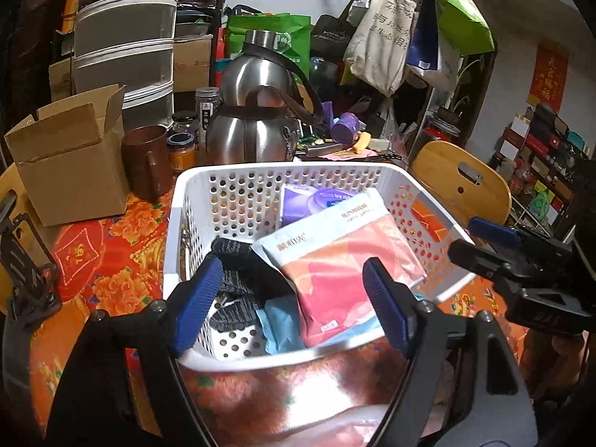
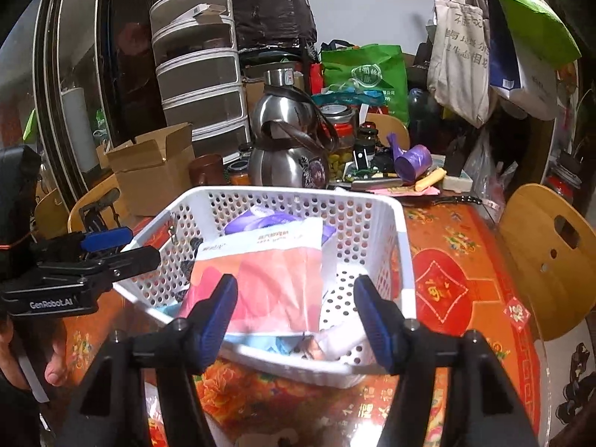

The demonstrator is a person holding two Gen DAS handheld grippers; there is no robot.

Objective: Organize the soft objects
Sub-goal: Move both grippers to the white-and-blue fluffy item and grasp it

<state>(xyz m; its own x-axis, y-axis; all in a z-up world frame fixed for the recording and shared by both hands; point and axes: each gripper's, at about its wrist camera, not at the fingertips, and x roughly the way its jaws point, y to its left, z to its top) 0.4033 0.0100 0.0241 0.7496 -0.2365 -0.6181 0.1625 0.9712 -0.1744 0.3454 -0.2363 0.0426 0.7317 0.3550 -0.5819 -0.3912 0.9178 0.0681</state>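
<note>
A white perforated basket (image 1: 238,182) stands on the red floral table and also shows in the right wrist view (image 2: 372,219). In it lie a pink and white soft pack (image 1: 335,260) (image 2: 268,279), a purple pack (image 1: 316,201) (image 2: 268,219), a dark knitted item (image 1: 238,260) and a light blue packet (image 1: 279,324). My left gripper (image 1: 294,305) is open and empty above the basket's near rim. My right gripper (image 2: 298,320) is open and empty at its near rim; it shows at the right of the left wrist view (image 1: 480,242).
Behind the basket stand a steel kettle (image 1: 253,119), a brown mug (image 1: 149,164), jars, an open cardboard box (image 1: 70,156) and stacked drawers (image 1: 126,37). A wooden chair back (image 2: 547,260) is at the right. Hanging bags crowd the back right.
</note>
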